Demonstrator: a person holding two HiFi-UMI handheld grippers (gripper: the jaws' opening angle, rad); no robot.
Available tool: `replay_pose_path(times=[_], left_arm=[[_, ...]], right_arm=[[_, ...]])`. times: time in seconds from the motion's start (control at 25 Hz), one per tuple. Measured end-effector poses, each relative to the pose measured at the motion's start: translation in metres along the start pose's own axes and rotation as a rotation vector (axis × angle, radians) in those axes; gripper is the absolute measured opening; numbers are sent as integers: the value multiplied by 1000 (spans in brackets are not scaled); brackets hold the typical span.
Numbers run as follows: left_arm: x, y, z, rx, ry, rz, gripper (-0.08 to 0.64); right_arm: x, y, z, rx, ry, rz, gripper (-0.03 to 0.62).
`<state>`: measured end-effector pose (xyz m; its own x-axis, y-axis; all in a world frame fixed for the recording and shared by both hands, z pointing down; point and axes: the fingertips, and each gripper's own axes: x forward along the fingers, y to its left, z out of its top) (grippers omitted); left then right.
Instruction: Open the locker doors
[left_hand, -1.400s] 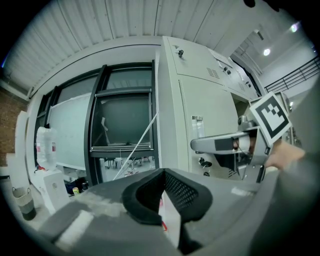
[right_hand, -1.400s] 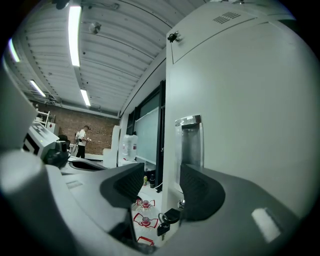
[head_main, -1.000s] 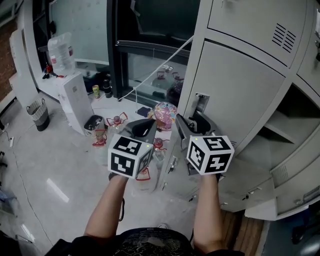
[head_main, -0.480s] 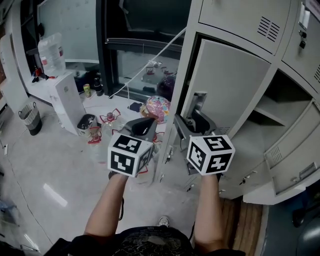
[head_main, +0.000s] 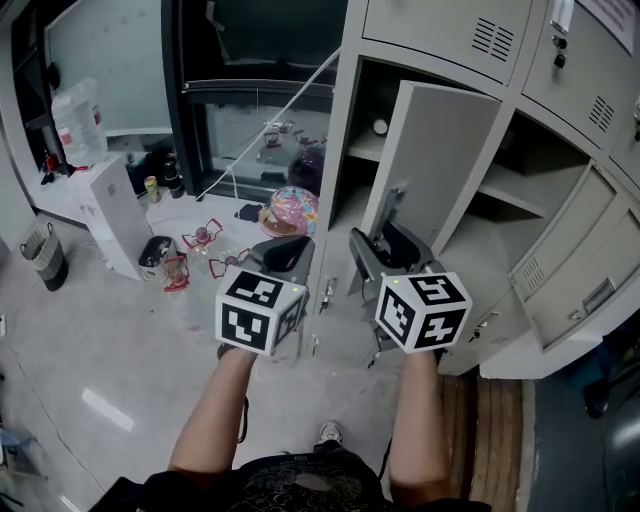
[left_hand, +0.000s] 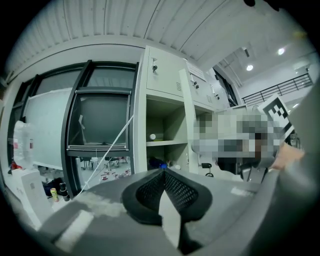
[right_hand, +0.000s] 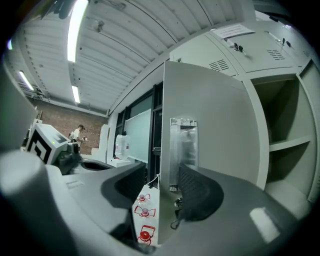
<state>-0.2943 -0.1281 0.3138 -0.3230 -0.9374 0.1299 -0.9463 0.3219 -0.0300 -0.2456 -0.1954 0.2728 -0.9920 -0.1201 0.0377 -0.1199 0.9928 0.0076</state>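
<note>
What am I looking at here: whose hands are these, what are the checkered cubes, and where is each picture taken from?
No robot: a person holds a two-jaw tool in each hand, and the marker cubes are part of those tools. The head view looks down from the person's head; the other two views look along each tool's jaws. The left gripper is shut and empty. The right gripper has its jaws apart astride the edge of a half-open locker door, beside its handle. On the floor at left stand red-capped bottles.
</note>
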Motion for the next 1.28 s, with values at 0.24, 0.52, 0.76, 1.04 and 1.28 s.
replay_pose_path(times=[0.24,0.52,0.76,1.04,1.28], left_arm=[[-7,-21,-5,3,7,-55,-2],[-6,-50,-9,12,18,-120,-2],[-2,-70,-14,16,27,-158,-2],[3,-96,-14,28,44,-166,-2],[16,-121,-3,24,23,-134,-2]], right_arm=[[-29,-6,1,9,-9,-68,192],[-58,-20,3,12,-15,-128,183],[-79,-34,-2,10,-23,-172,164],[-101,-46,-2,6,-28,-149,143],[-121,-58,-4,1,-27,-76,143]])
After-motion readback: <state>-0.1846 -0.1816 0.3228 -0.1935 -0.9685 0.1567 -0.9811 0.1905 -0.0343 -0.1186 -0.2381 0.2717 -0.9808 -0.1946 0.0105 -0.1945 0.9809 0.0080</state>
